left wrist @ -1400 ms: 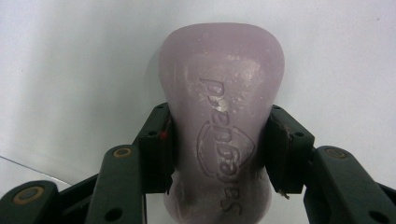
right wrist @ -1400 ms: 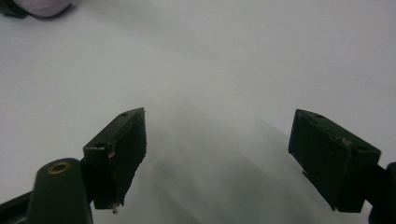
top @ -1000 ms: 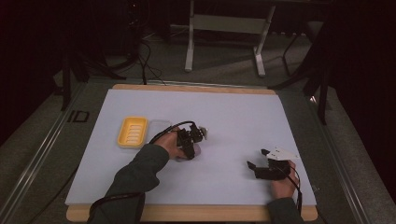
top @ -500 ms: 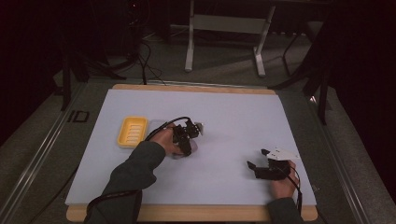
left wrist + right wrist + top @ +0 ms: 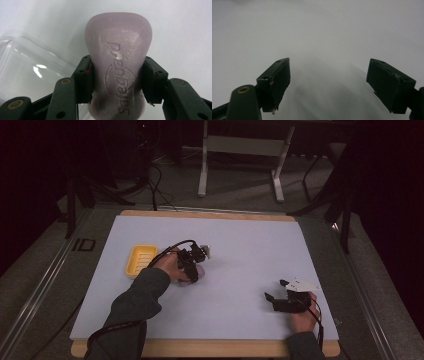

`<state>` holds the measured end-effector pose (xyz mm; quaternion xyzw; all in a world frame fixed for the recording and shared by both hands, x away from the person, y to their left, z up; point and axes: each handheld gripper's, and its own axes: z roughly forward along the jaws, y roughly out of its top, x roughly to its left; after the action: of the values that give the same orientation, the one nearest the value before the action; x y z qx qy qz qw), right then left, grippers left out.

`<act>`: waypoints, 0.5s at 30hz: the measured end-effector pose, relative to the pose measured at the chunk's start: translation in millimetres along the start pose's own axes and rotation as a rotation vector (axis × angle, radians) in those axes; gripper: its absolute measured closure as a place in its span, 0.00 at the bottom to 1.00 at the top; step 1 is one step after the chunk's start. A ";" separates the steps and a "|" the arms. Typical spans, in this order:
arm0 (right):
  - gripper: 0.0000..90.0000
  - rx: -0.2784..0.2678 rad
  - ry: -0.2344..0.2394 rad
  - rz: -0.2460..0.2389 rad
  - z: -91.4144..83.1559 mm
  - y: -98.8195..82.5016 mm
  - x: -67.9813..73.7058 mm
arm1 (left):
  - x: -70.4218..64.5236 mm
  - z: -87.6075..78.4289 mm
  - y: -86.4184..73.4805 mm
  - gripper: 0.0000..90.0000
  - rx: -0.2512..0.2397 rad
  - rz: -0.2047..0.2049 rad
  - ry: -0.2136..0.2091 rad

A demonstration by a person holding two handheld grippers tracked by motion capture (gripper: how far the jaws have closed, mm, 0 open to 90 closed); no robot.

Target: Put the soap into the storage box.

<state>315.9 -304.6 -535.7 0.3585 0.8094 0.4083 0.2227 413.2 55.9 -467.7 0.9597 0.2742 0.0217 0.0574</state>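
Near the middle of the high view, the left tool (image 5: 194, 265) is clenched on a pale purple soap bar (image 5: 118, 72), both jaws pressing its sides, above the white tabletop (image 5: 240, 245). A yellow dish (image 5: 140, 259) lies just left. At lower right, the right tool (image 5: 337, 85) rests released, jaws wide apart.

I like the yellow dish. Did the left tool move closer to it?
Yes. The left tool slid slightly nearer the yellow dish, holding the purple soap.

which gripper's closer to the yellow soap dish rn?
Left. The left gripper sits just right of the yellow soap dish, jaws clamped on a lilac soap bar. The right gripper rests open far across the mat near the table's right front.
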 end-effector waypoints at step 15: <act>0.21 -0.016 -0.002 0.003 -1.5 -0.6 -0.9 | 18.6 -9.2 -13.1 0.56 -0.017 -0.066 0.000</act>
<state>315.3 -306.3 -535.3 0.3582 0.8054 0.4147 0.2257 421.5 77.7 -460.0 0.9496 0.3057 0.0223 0.0661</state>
